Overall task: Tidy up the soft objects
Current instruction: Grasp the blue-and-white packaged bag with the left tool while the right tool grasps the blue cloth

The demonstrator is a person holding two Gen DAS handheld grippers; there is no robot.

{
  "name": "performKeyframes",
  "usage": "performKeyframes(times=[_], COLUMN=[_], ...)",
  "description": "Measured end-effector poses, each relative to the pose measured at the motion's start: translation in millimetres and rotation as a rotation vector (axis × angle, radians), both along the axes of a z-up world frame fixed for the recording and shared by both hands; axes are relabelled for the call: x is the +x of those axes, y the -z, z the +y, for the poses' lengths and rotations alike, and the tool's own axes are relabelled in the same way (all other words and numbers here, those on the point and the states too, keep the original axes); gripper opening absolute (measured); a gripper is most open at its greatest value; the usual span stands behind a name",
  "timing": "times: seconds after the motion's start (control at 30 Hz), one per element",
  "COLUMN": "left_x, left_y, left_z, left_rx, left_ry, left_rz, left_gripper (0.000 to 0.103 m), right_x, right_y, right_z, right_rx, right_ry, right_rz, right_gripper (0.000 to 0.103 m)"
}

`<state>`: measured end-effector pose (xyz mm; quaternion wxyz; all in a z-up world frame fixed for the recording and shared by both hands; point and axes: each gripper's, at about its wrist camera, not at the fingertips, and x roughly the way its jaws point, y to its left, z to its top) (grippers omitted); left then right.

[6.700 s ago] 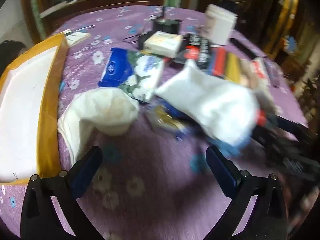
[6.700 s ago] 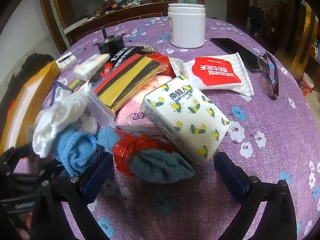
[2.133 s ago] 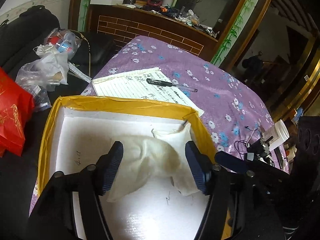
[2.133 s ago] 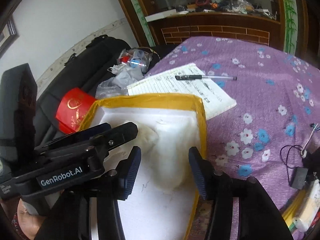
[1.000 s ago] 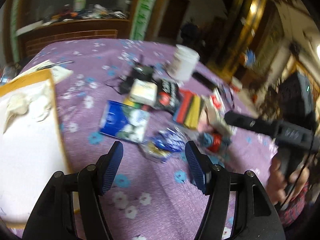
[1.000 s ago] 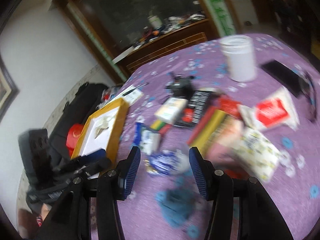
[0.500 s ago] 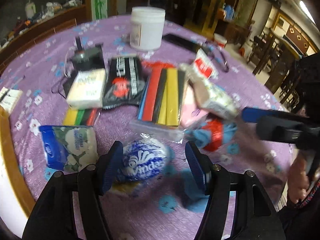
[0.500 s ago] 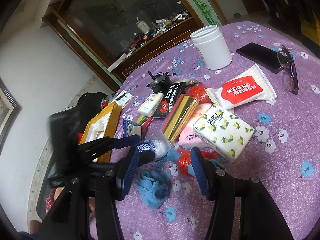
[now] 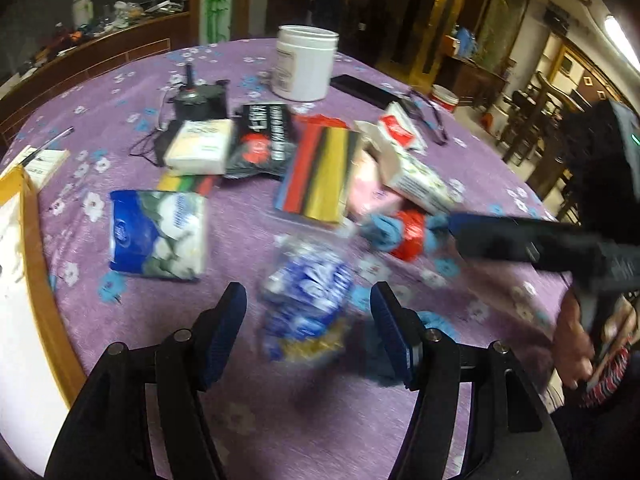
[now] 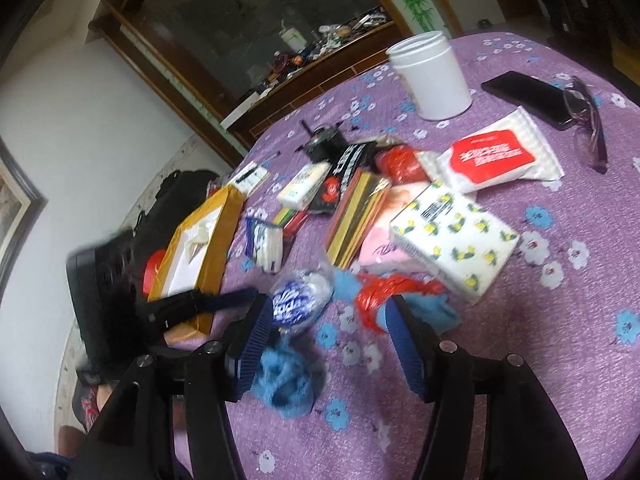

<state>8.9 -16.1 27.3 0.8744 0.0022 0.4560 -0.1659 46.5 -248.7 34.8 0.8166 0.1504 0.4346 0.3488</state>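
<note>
Blue-and-white crinkly packet (image 9: 306, 292), lying on the purple flowered worktop (image 9: 132, 92) near the camera, directly between the fingers of the left claw (image 9: 308, 332). The claw's jaws stand apart on either side of the packet with a gap to each pad, so nothing is gripped. Judged from its creased film wrapper, the packet is light, soft and compressible, and its glossy skin is probably slippery; a hold across its rounded middle, squeezed gently, seems safer than a pinch on the loose film at its far end.

Just to the right, partly behind the right finger, lies a crumpled blue cloth (image 10: 286, 376), soft and limp, which would take a pinch anywhere on its bunched folds. The right claw (image 10: 324, 340) hangs above this cloth; its jaws have just been opening and close on nothing. Beyond it, a second blue cloth tangled with a red plastic bag (image 10: 380, 292) touches the lemon-print tissue pack (image 10: 454, 240).

At the far left stands the yellow-rimmed white tray (image 10: 192, 248), which already holds a pale cloth (image 10: 198, 236) and is judged to be the destination.

Motion blur smears the packet's print, so its lettering cannot be read. The tray is cut off by the frame edge in the left wrist view. The left claw partly hides the tray's near corner in the right wrist view.
</note>
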Motion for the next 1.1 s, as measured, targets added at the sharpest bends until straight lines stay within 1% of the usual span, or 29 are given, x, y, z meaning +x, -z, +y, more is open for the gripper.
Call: performKeyframes(times=[0.03, 0.1, 0.17, 0.2, 0.3, 0.33, 0.4, 0.47, 0.53, 0.6, 0.63, 0.83, 0.87, 0.9, 0.93, 0.97, 1.03, 1.1], left_x=[4, 13, 19, 20, 22, 21, 17, 10, 1, -7, -12, -19, -19, -19, -18, -16, -16, -17], left_y=[2, 8, 15, 20, 25, 25, 23, 19, 15, 11, 10, 20, 21, 22, 24, 25, 27, 27], left_z=[1, -4, -14, -19, -18, -17, -12, -4, 4, 13, 18, 23, 22, 22, 21, 20, 17, 13], left_rx=[-0.006, -0.015, 0.020, 0.025, 0.013, 0.008, 0.017, -0.010, -0.019, -0.052, -0.064, -0.051, -0.048, -0.050, -0.052, -0.052, -0.032, -0.012], left_ry=[-0.004, 0.022, 0.039, 0.049, 0.023, 0.016, -0.009, -0.025, -0.056, -0.070, -0.078, -0.081, -0.082, -0.082, -0.082, -0.080, -0.070, -0.067], left_rz=[0.013, 0.040, 0.052, 0.058, 0.049, 0.045, 0.029, 0.011, -0.008, -0.019, -0.020, 0.009, 0.010, 0.010, 0.013, 0.025, 0.023, 0.015], left_gripper=[0.063, 0.063, 0.063, 0.063, 0.062, 0.056, 0.049, 0.049, 0.049, 0.049, 0.049, 0.049, 0.049, 0.049, 0.049, 0.050, 0.054, 0.054], right_x=[-2, -8, -13, -16, -19, -20, -21, -21, -22, -23, -24, -26, -26, -25, -25, -26, -29, -30], right_y=[0, 0, -2, -3, -4, -4, -4, -4, -2, 1, 4, 23, 25, 30, 32, 33, 31, 23], right_z=[3, 8, 11, 10, 7, 7, 6, 8, 13, 20, 25, 54, 57, 60, 61, 63, 64, 60], right_rx=[-0.005, -0.016, -0.033, -0.037, -0.041, -0.044, -0.049, -0.056, -0.068, -0.088, -0.103, -0.194, -0.198, -0.201, -0.202, -0.209, -0.217, -0.208], right_ry=[-0.009, -0.030, -0.038, -0.036, -0.034, -0.033, -0.038, -0.047, -0.064, -0.085, -0.096, -0.133, -0.131, -0.132, -0.135, -0.138, -0.146, -0.124], right_rz=[-0.002, -0.011, -0.028, -0.036, -0.044, -0.045, -0.045, -0.043, -0.043, -0.040, -0.036, -0.011, -0.008, 0.000, 0.003, 0.000, -0.019, -0.061], right_gripper=[0.062, 0.062, 0.062, 0.062, 0.062, 0.062, 0.062, 0.062, 0.062, 0.066, 0.066, 0.066, 0.064, 0.059, 0.051, 0.040, 0.038, 0.038])
